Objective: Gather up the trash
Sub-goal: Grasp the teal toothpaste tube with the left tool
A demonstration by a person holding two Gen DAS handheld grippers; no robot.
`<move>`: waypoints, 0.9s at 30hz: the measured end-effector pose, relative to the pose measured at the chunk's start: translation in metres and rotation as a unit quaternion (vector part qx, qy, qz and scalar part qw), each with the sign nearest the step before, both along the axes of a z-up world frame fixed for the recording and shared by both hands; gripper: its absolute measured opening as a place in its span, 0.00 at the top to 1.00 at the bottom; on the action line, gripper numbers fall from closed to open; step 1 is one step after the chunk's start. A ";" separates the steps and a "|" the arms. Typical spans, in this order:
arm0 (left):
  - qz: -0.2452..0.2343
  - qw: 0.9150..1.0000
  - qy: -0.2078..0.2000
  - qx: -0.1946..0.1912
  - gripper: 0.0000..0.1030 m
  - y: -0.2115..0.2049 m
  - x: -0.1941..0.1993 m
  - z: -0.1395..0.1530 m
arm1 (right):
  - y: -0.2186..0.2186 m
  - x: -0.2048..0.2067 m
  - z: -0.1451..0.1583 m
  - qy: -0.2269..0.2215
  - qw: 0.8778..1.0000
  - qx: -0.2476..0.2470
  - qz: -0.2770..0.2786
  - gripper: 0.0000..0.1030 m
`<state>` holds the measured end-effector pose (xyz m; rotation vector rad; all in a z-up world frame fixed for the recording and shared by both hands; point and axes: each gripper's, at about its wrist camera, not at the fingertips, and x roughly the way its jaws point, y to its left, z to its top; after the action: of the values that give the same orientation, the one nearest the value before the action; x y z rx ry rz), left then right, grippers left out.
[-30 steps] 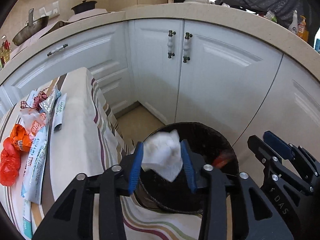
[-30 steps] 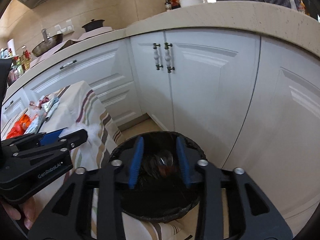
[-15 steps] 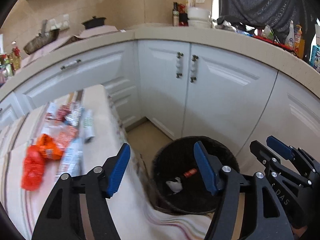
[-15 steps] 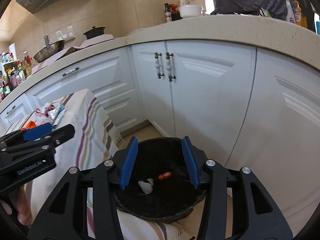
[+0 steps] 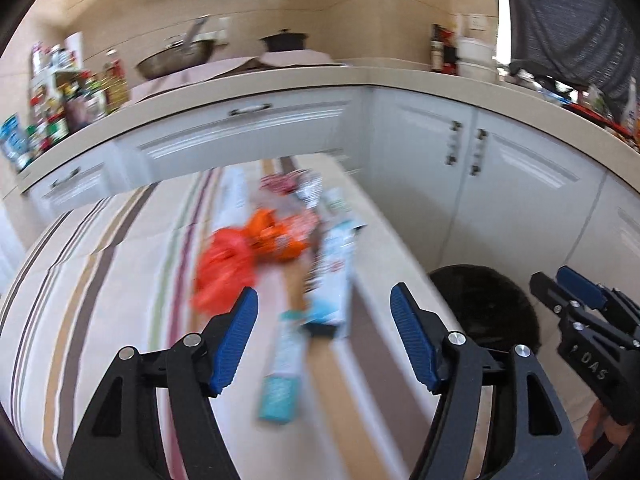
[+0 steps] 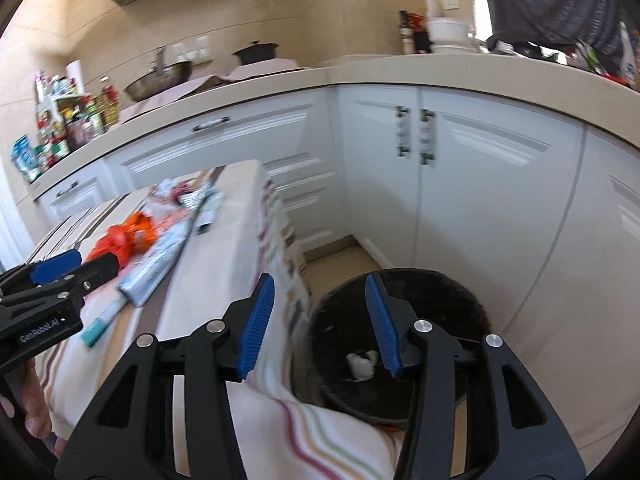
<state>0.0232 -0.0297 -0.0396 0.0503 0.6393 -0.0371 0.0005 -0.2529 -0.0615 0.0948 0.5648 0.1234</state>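
Note:
My left gripper (image 5: 325, 340) is open and empty above the striped tablecloth (image 5: 100, 264), near a blurred pile of trash: a red-orange bag (image 5: 228, 264), orange wrappers (image 5: 276, 236) and long pale blue wrappers (image 5: 334, 276). My right gripper (image 6: 320, 322) is open and empty, over the table edge and the black trash bin (image 6: 452, 296). A crumpled white tissue (image 6: 362, 362) lies in the bin. The bin also shows in the left wrist view (image 5: 484, 300). The trash pile shows in the right wrist view (image 6: 132, 236), left of the right gripper.
White kitchen cabinets (image 6: 460, 184) curve round behind the table and bin under a beige counter (image 6: 360, 76). A wok (image 6: 160, 78), a pot and bottles stand on the counter. The tablecloth hangs over the table edge (image 6: 280, 240) beside the bin.
My left gripper opened and dropped the white tissue into the bin, then swung left over the table towards the trash pile. My right gripper opened wider and shifted left.

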 end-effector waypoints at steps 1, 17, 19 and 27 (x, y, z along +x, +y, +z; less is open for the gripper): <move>0.010 1.000 0.003 -0.002 0.35 0.009 -0.002 -0.002 | 0.005 -0.001 0.000 0.000 1.000 -0.001 0.006 0.55; 0.028 0.999 0.022 -0.023 0.35 0.049 -0.021 -0.027 | 0.056 -0.005 0.003 0.000 0.999 -0.022 0.045 0.54; 0.022 0.999 0.022 -0.021 0.35 0.046 -0.021 -0.028 | 0.056 -0.005 0.003 0.000 0.999 -0.023 0.044 0.54; 0.006 0.999 0.039 -0.025 0.51 0.039 -0.012 -0.041 | 0.056 -0.006 0.003 0.001 0.999 -0.023 0.044 0.53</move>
<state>0.0108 0.0091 -0.0805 -0.0038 0.7157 -0.0427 -0.0052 -0.1969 -0.0589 0.0252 0.5735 0.1957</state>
